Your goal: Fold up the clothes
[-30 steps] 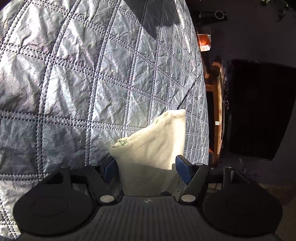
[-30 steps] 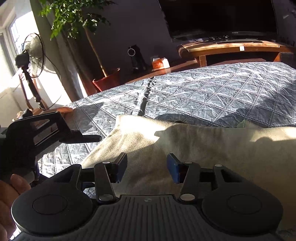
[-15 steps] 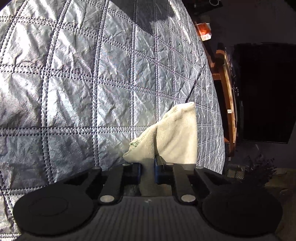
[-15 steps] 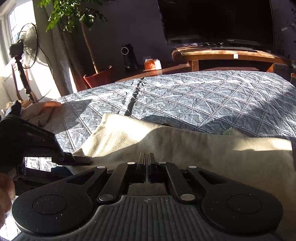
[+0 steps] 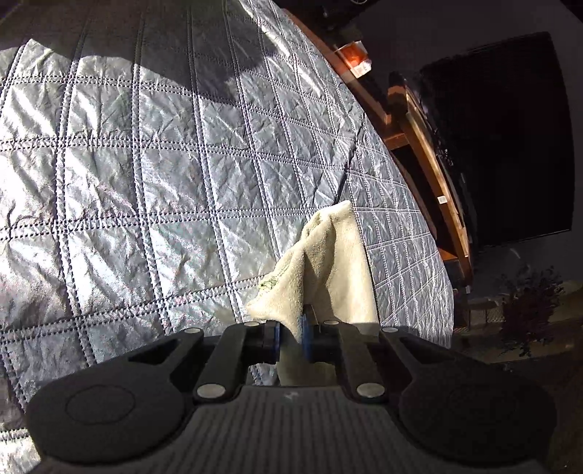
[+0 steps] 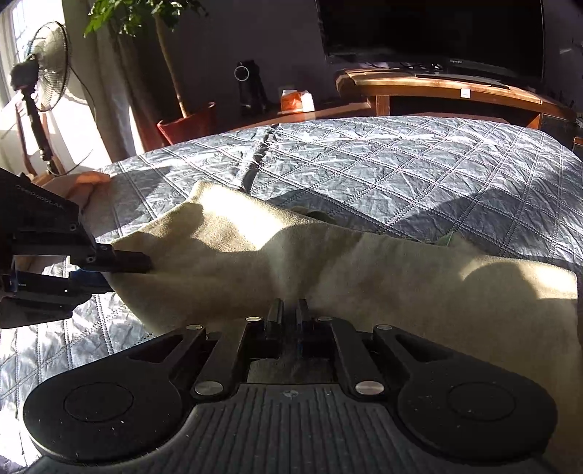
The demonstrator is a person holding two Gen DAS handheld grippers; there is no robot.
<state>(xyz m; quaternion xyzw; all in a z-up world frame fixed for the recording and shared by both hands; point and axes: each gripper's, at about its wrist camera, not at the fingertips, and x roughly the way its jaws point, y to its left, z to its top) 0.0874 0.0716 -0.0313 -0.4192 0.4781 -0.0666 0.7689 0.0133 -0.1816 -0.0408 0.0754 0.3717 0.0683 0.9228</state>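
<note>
A cream fleece garment [image 6: 255, 251] lies across the grey quilted bed [image 6: 400, 171]. My right gripper [image 6: 290, 310] pinches a fold of its near edge; the jaws are easing open slightly, with cloth still pressed between the pads. In the left wrist view, my left gripper [image 5: 290, 328] is shut on a corner of the garment [image 5: 339, 262], which hangs up off the quilt [image 5: 145, 182] in a loose peak. The left gripper [image 6: 120, 275] also shows at the left of the right wrist view, clamped on the garment's left end.
Beyond the bed stand a wooden TV stand [image 6: 437, 87] with a dark television [image 6: 430, 29], a potted plant [image 6: 186, 124], a fan [image 6: 47, 65] and an orange tissue box [image 6: 295, 100]. Another pale garment [image 6: 87, 182] lies at the bed's far left edge.
Both grippers went from open around the garment to shut on it. The left gripper then rose and rolled, lifting its corner of the cloth off the quilt.
</note>
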